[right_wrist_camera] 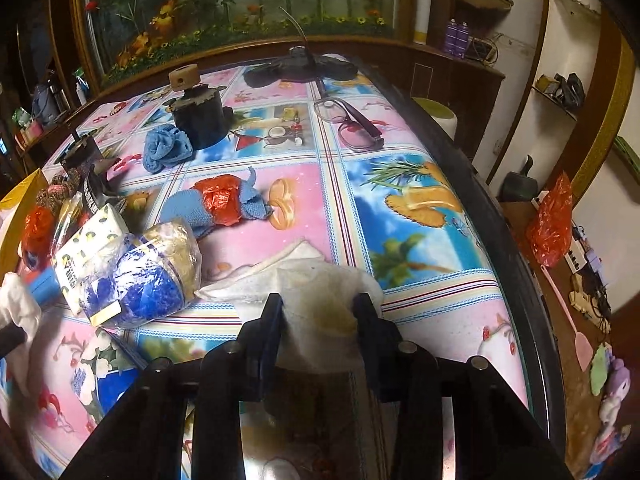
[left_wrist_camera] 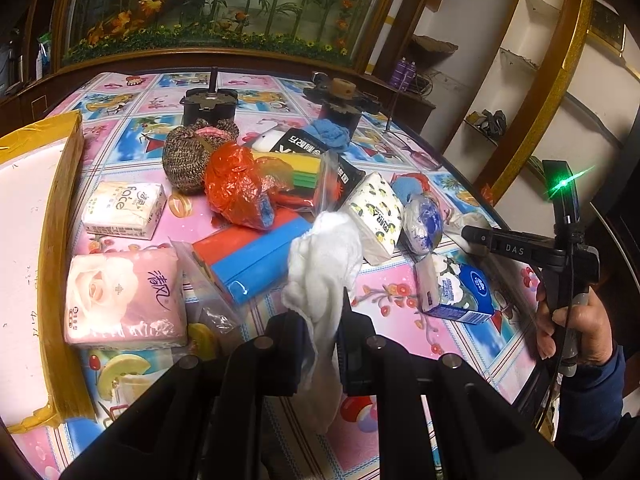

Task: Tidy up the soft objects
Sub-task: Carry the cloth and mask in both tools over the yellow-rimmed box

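A white cloth (left_wrist_camera: pixel 320 264) is pinched tight in the left claw (left_wrist_camera: pixel 324 344) beside the foam box (left_wrist_camera: pixel 24 240), seemingly its destination; a stained cloth (right_wrist_camera: pixel 320 300) is squeezed by the half-closed right claw (right_wrist_camera: pixel 319 320).

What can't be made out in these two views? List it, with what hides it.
- Left wrist view: lower end of the white cloth, behind the left gripper.
- Right wrist view: near edge of the stained rag, covered by the right gripper.
- Right wrist view: bagged blue item, blurred by its plastic.
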### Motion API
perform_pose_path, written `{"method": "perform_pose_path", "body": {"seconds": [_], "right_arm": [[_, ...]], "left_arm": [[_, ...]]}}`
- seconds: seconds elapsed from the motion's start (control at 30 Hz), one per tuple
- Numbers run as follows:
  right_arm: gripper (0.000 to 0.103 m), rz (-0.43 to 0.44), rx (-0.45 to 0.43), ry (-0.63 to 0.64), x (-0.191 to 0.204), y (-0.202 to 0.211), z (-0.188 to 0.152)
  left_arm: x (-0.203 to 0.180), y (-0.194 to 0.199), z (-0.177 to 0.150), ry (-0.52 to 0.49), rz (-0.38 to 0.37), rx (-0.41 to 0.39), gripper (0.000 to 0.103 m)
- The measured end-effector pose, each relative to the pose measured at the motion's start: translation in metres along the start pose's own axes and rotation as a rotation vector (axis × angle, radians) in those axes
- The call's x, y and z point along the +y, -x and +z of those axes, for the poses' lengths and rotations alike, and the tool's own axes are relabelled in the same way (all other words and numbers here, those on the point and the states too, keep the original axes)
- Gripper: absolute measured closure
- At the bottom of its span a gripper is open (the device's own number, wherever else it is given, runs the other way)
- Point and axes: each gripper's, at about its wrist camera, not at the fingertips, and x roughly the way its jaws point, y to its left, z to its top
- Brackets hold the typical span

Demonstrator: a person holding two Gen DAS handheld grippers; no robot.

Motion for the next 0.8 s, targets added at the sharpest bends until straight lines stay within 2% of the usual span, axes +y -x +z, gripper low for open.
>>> {"method": "perform_pose_path", "body": {"seconds": [0.07,0.13,0.2,0.4,0.57,0.8], "right_arm": [[0.07,0.009,-0.008,-0.02,-0.003,0.001,0.0],[0.08,0.029,-0.016,-0.059,-0.01,0.004,-0.002],[0.082,0.057,-0.027,-0.097,-0.014,0.008,-0.003],[0.082,0.095,-0.086,-0.177,-0.021,0.031,-0.009],[0.082,0.108,-0.136,-0.163,-0.012,0.057,-0.004],[0.082,0.18,-0.178,-0.107,0.019,0.084,0.001]], "left_arm": [[0.0,0.001,0.0,0.0,0.0,-0.005,0.09],[-0.001,0.001,0.0,-0.003,-0.005,-0.011,0.09],[0.0,0.002,0.0,-0.004,-0.01,-0.013,0.09],[0.0,0.005,0.0,-0.006,-0.023,-0.027,0.09],[0.001,0.008,0.0,-0.009,-0.022,-0.044,0.09],[0.004,0.018,0.0,-0.005,-0.007,-0.083,0.09]]}}
